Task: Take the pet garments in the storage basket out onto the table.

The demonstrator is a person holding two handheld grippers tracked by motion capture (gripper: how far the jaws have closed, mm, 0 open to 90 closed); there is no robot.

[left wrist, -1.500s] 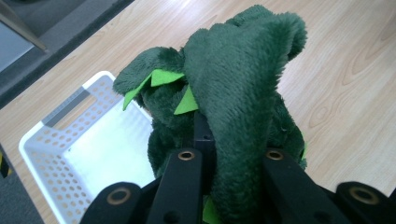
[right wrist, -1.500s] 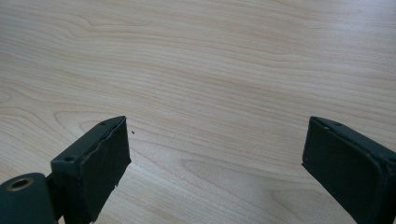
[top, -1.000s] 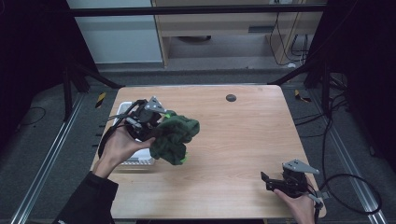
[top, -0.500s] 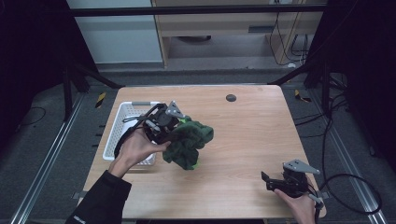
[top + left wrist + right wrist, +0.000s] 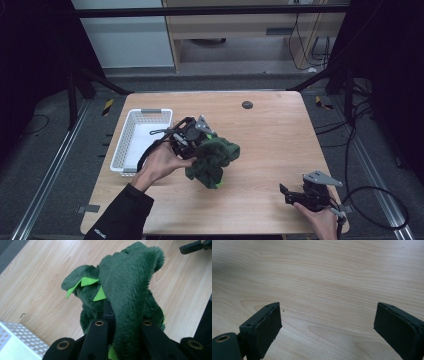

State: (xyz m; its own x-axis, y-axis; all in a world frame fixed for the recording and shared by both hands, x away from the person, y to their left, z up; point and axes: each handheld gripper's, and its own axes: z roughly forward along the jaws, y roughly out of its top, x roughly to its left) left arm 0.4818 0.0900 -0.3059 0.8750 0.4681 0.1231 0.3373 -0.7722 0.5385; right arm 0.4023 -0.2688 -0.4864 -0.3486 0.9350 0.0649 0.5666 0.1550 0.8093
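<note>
The pale wood-grain table (image 5: 270, 145) bears a white perforated basket (image 5: 131, 145) just behind the left gripper (image 5: 192, 137), which, clamped on a shaggy dark-green plush toy (image 5: 212, 160) with lime felt spikes, has carried it away from the basket, while the right gripper (image 5: 300, 192) rests wide open, well apart.

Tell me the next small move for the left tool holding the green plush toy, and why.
Probably lower it to the table and open. The left tool is shut on the plush toy, which hangs clear of the white basket over bare wood, and the right tool rests open, far off.
</note>
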